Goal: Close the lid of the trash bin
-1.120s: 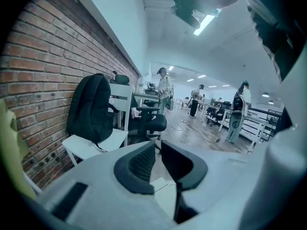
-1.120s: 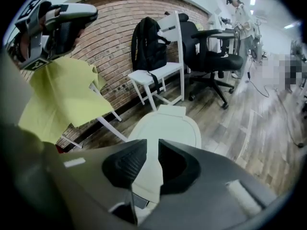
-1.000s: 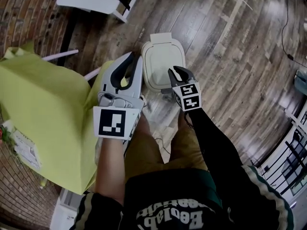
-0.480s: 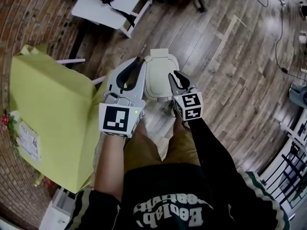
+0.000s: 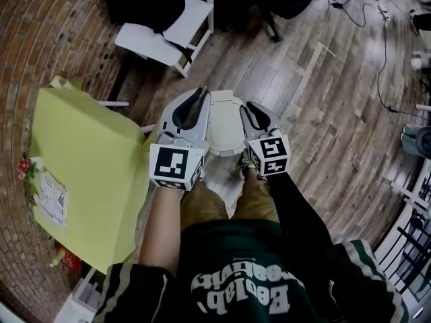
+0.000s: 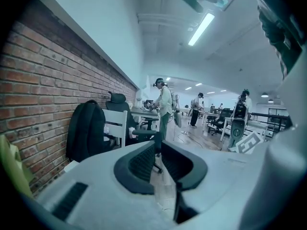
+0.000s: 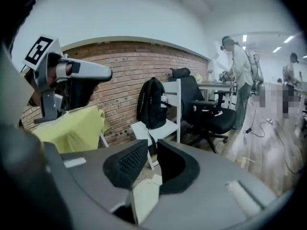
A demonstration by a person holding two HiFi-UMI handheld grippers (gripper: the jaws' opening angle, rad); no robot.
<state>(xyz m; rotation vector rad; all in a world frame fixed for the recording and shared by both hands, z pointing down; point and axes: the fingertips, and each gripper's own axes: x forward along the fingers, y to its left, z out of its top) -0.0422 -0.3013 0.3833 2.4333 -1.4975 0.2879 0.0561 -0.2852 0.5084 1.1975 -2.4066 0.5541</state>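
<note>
Below my empty left gripper [image 5: 200,94], jaws together, and right gripper [image 5: 246,107], slightly parted jaws just closing on nothing, the white plastic trash bin [image 5: 225,145] looks light, its stiff smooth lid [image 5: 224,118] best pressed from above.

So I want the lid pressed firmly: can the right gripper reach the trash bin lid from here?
Probably yes. The right gripper hangs over the right edge of the closed lid. Its jaws have just been closing with nothing between them, and nothing blocks the way down.

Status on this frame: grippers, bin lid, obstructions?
Left gripper jaws together, empty. Right gripper jaws apart, just been closing, nothing between. Trash bin lid down. Nothing blocking it.
</note>
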